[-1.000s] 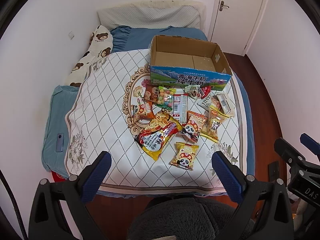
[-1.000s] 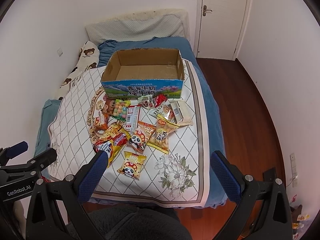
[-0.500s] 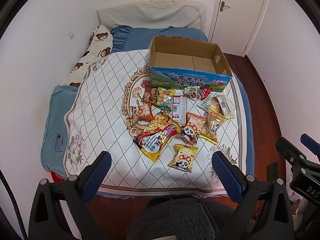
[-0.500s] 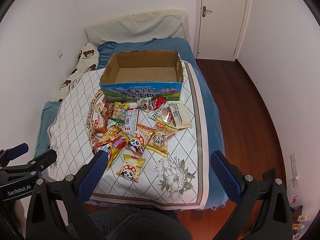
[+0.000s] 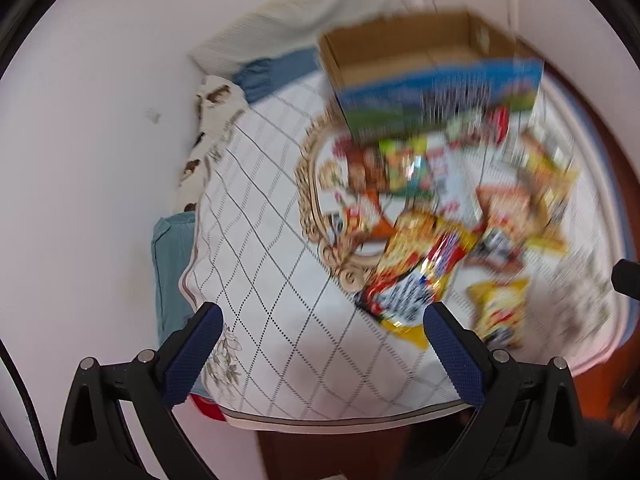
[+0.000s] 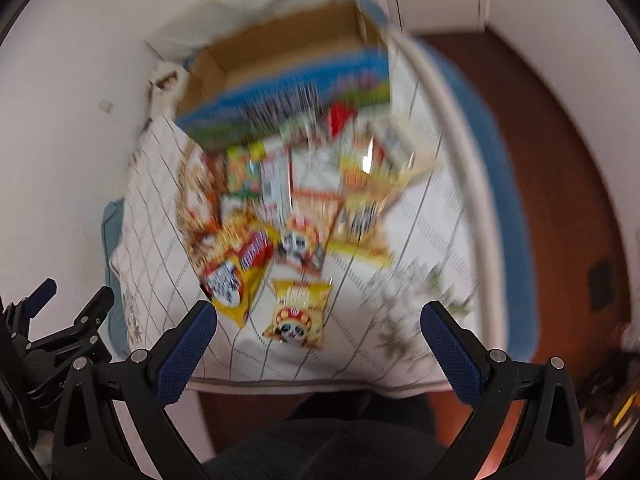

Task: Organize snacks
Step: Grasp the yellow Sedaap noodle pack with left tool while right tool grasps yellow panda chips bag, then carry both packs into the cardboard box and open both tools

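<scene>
Right wrist view shows my right tool [image 6: 319,334] wide open and empty above the panda snack packet [image 6: 299,313] on the bed [image 6: 420,288], left tool [image 5: 320,338] likewise empty, so I should descend squarely, pinch its middle, then lift toward the cardboard box [image 6: 280,60].

Your right gripper [image 6: 319,322] hangs wide open over the panda snack packet [image 6: 299,314], blurred cardboard box [image 6: 280,76] beyond the pile.

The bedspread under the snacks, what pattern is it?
White bedspread with a dark diamond grid, clearest in the left wrist view.
</scene>
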The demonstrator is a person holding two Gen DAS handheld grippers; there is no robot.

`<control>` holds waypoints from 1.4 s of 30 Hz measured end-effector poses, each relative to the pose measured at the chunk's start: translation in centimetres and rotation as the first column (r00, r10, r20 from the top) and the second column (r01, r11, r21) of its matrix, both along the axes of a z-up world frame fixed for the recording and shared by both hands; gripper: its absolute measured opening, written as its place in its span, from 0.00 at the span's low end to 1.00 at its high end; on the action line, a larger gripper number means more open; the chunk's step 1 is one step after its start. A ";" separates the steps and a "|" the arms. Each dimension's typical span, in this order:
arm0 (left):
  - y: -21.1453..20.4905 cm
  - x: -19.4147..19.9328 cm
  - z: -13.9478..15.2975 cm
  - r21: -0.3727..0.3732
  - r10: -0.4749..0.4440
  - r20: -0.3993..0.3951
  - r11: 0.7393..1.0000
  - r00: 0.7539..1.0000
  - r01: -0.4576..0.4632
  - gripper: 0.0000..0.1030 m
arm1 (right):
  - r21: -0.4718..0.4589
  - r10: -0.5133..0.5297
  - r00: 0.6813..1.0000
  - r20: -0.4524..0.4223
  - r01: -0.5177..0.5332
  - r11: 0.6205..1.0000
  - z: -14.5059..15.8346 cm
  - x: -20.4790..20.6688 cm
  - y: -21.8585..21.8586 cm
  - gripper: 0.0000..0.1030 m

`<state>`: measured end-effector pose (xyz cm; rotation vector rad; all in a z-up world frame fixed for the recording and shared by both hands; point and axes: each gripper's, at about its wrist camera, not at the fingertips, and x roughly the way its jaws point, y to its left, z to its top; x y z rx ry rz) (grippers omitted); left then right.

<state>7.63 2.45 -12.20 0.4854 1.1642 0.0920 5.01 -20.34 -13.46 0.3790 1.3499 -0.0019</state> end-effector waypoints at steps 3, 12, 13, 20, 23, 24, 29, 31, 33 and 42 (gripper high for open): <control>0.7 1.2 -3.4 0.030 -0.056 -0.051 0.998 0.997 0.057 1.00 | 0.061 -0.018 0.997 -0.080 0.023 0.998 -5.3 0.3 1.2 1.00; -0.4 6.5 -11.2 0.044 -0.217 -0.213 0.972 0.953 0.231 1.00 | 0.075 -0.034 0.988 -0.153 0.046 0.996 -15.5 1.6 5.8 0.93; -0.5 7.0 -11.9 0.029 -0.228 -0.231 0.970 0.946 0.241 1.00 | 0.081 -0.033 0.986 -0.164 0.047 0.996 -16.7 1.9 6.1 0.91; -3.4 9.0 -17.1 -0.093 -0.354 -0.395 0.933 0.848 0.347 1.00 | 0.044 -0.015 0.982 -0.189 0.024 0.999 -19.2 0.7 6.2 0.65; -4.7 8.7 -18.6 -0.101 -0.389 -0.415 0.918 0.823 0.383 0.86 | -0.007 -0.017 0.982 -0.186 0.016 1.000 -18.6 0.2 5.0 0.64; -4.9 8.7 -19.1 -0.094 -0.379 -0.417 0.922 0.826 0.376 0.81 | -0.024 -0.013 0.982 -0.188 0.008 1.000 -18.4 0.1 4.7 0.64; -2.6 8.8 -18.6 -0.129 -0.211 -0.413 0.977 0.886 0.172 0.73 | -0.110 0.038 0.982 -0.187 -0.059 0.992 -17.5 0.0 3.8 0.64; -0.3 8.6 -18.2 -0.191 -0.075 -0.429 0.982 0.900 -0.009 0.73 | -0.118 0.050 0.982 -0.184 -0.073 0.990 -17.3 0.0 3.2 0.64; 2.0 7.8 -18.4 -0.229 0.048 -0.460 0.958 0.886 -0.171 0.73 | -0.124 0.063 0.982 -0.177 -0.085 0.989 -17.4 -0.1 3.3 0.64; 5.0 5.5 -20.8 -0.316 0.120 -0.493 0.898 0.862 -0.306 0.80 | -0.137 0.082 0.984 -0.155 -0.104 0.985 -18.6 -0.9 4.1 0.65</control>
